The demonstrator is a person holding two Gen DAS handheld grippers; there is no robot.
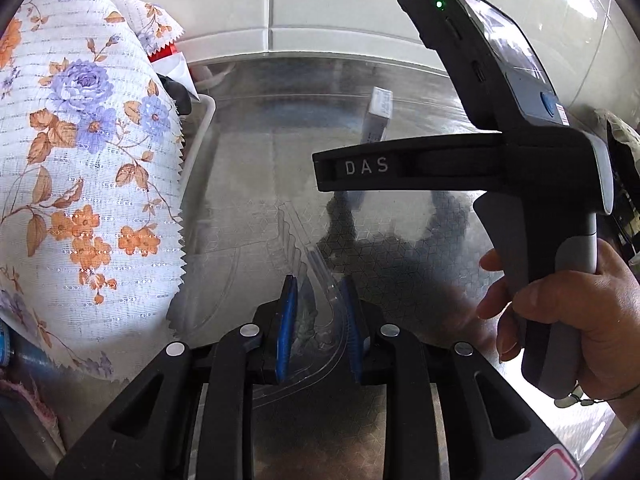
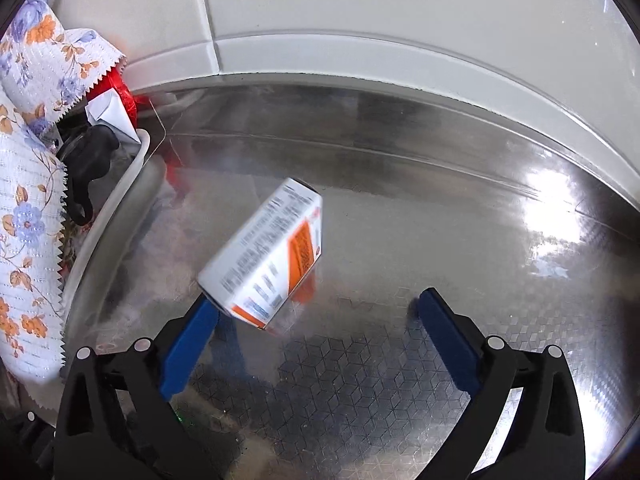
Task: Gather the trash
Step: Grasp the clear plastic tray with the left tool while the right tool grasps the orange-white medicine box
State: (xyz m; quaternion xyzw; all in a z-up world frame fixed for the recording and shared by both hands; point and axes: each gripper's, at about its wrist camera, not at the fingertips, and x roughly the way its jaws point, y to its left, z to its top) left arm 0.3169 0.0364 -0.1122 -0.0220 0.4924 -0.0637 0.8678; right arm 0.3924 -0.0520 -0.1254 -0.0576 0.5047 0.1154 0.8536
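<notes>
Nearest the left wrist camera, the left tongs (image 1: 318, 312) are clenched on a clear plastic blister tray (image 1: 292, 240), their blue pads pressing its crumpled near edge while the rest of the tray lies ahead on the patterned steel surface (image 1: 400, 264). Taking the white-and-orange carton (image 2: 266, 256) as the landmark: the right tongs (image 2: 320, 336) stand released, spread wide just short of it, with the carton's near end touching or almost touching the left blue pad (image 2: 188, 344) and the other pad well clear to its right. The carton looks blurred and tilted, its long axis running from that near-left pad up and away to the right, so whether it rests on the surface or is mid-fall I cannot tell. Judged from this, the right hand (image 1: 568, 320) is the nearer one, and a fresh grip would need the tongs shifted left to straddle the carton across its short side. Left of the carton lies a flowered cloth (image 2: 28, 216) over a basin rim (image 2: 120, 200); beyond it rises the white tiled wall (image 2: 360, 12).
</notes>
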